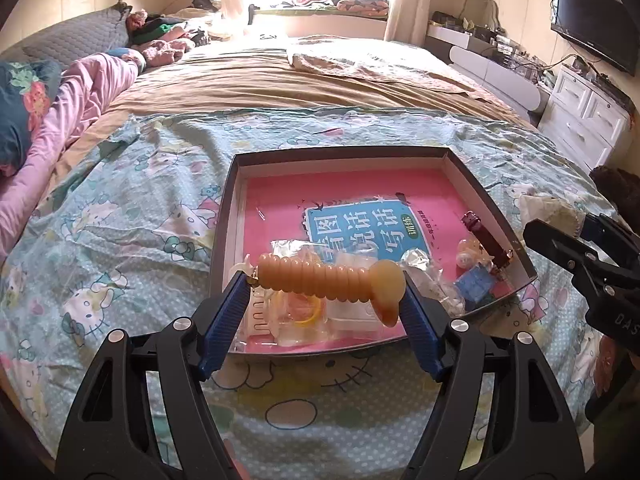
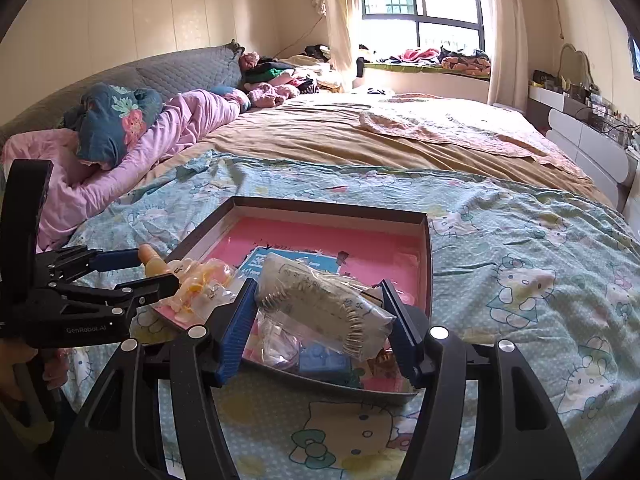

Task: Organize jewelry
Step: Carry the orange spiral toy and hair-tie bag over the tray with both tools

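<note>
Left tongs [image 1: 326, 280] pinching the amber ribbed bracelet [image 1: 332, 280] end to end, right tongs [image 2: 320, 312] clamped on a clear bag [image 2: 324, 304] of what looks like a beaded piece, both held above the shallow tray [image 1: 472, 172] on the bed [image 1: 120, 208]. Best lowered gently into separate bare corners before letting go.

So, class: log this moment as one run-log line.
left gripper: shut on amber beaded bracelet | right gripper: shut on clear bag | both above tray on bed
</note>
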Motion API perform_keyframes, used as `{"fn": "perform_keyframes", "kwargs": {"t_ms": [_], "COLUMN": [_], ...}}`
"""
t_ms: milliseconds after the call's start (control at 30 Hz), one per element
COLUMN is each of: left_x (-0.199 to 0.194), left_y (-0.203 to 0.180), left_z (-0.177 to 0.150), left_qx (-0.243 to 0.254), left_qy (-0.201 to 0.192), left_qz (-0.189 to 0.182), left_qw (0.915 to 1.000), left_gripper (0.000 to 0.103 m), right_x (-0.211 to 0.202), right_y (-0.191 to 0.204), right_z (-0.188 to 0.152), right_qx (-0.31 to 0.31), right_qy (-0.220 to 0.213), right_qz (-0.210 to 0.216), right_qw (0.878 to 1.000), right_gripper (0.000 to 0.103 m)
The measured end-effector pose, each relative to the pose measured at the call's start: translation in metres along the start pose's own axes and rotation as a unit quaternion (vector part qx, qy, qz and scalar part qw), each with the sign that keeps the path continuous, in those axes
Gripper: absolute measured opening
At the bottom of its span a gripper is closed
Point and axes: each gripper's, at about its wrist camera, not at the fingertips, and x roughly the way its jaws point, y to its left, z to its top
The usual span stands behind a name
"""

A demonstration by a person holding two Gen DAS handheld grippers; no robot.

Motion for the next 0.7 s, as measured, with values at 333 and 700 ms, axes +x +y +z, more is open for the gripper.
{"fn": "perform_keyframes", "kwargs": {"t_ms": [333, 700], "left_x": [0.018, 0.030], "left_y": [0.005, 0.009], "left_z": [0.001, -0.004], "left_qx": [0.001, -0.003], "left_qy": [0.003, 0.008], "left_qz": [0.013, 0.010], "left_qw": [0.9999, 0.9999], "left_gripper": [0.065, 0.065], "right_x": [0.029, 0.049], "right_y": [0.000, 0.006], "right_z": [-0.002, -0.010], "right_qx": [-0.002, -0.004], "right_qy": [0.024, 0.046], "right_qz": [-0.002, 0.000], "right_qw": [1.000, 0.999], "right_gripper": [0.059, 0.060]}}
